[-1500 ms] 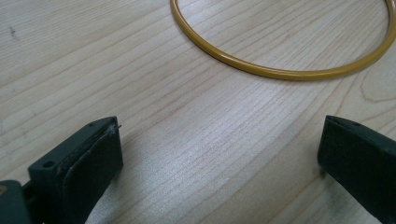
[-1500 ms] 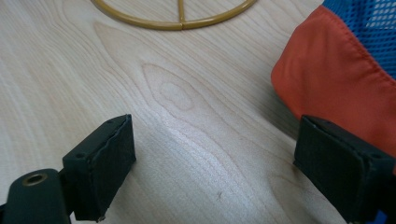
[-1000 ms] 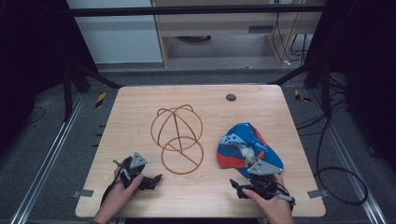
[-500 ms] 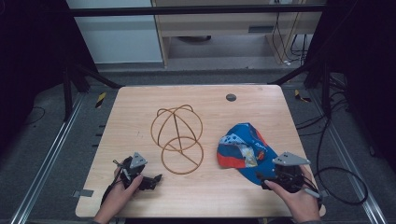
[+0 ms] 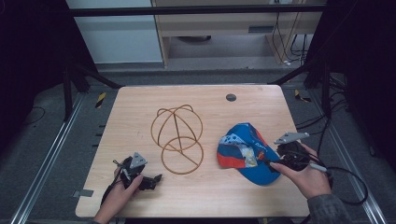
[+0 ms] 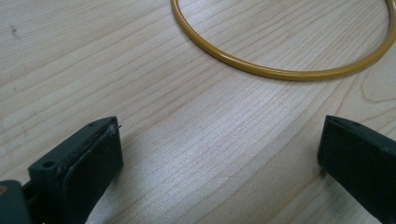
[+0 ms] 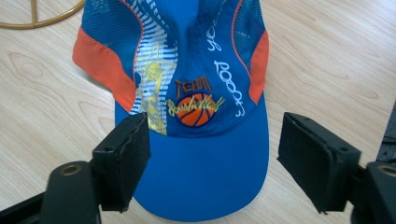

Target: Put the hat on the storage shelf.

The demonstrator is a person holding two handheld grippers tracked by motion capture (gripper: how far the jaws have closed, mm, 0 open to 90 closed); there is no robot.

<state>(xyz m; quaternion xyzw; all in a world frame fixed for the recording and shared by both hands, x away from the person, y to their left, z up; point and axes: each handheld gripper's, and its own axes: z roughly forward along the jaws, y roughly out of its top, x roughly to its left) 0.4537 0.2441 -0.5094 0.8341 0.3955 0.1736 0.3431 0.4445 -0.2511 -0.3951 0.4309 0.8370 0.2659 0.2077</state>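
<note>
wire stand point(image 6: 280, 72) ring cut off by top edge; cap point(image 7: 191, 107) crown cropped at top.

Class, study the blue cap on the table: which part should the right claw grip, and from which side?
Grip the cap by its brim, coming from the table's right edge: the flat, stiff brim points toward the right claw, whose open jaws already straddle it.

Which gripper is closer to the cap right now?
Right. The right gripper is at the cap's brim, its open fingers either side of the brim. The left gripper sits far across the table, near the wire stand's ring.
</note>
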